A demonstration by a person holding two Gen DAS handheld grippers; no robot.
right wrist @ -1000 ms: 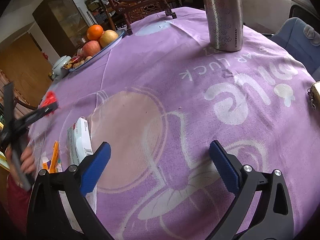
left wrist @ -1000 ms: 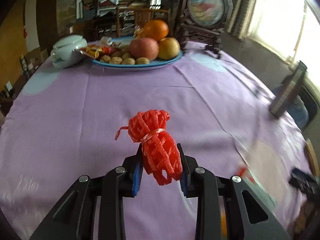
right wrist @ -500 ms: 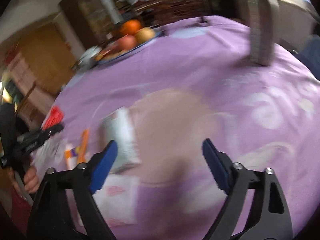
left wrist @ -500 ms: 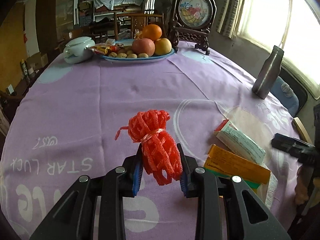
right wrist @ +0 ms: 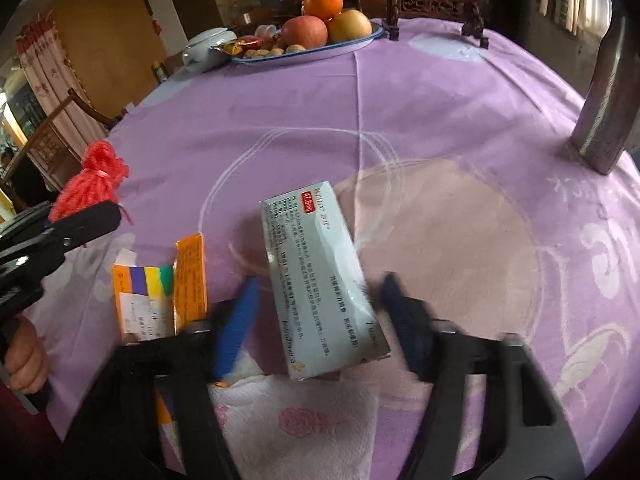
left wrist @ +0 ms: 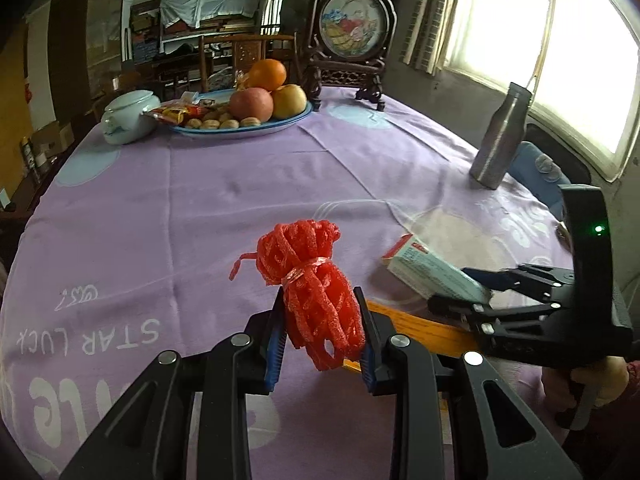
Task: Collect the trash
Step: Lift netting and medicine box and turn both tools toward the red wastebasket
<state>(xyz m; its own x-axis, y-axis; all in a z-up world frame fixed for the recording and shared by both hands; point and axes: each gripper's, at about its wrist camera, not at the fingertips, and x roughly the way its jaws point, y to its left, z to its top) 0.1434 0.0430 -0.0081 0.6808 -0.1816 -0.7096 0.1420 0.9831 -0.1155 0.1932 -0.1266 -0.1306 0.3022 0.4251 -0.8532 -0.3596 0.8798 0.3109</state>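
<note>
- Left gripper (left wrist: 320, 338): clenched on red foam net (left wrist: 312, 280), bundle upright between fingers.
- Right gripper (right wrist: 318, 312): jaws closing, straddling pale box (right wrist: 316, 276); pads apart from it, long axis pointing away along fingers.

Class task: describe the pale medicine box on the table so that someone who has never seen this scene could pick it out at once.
Start from the purple tablecloth, at its near edge. The pale blue-green box lies flat between the closing fingers of the right gripper. Unlike the orange box alongside, it carries a small red label.
</note>
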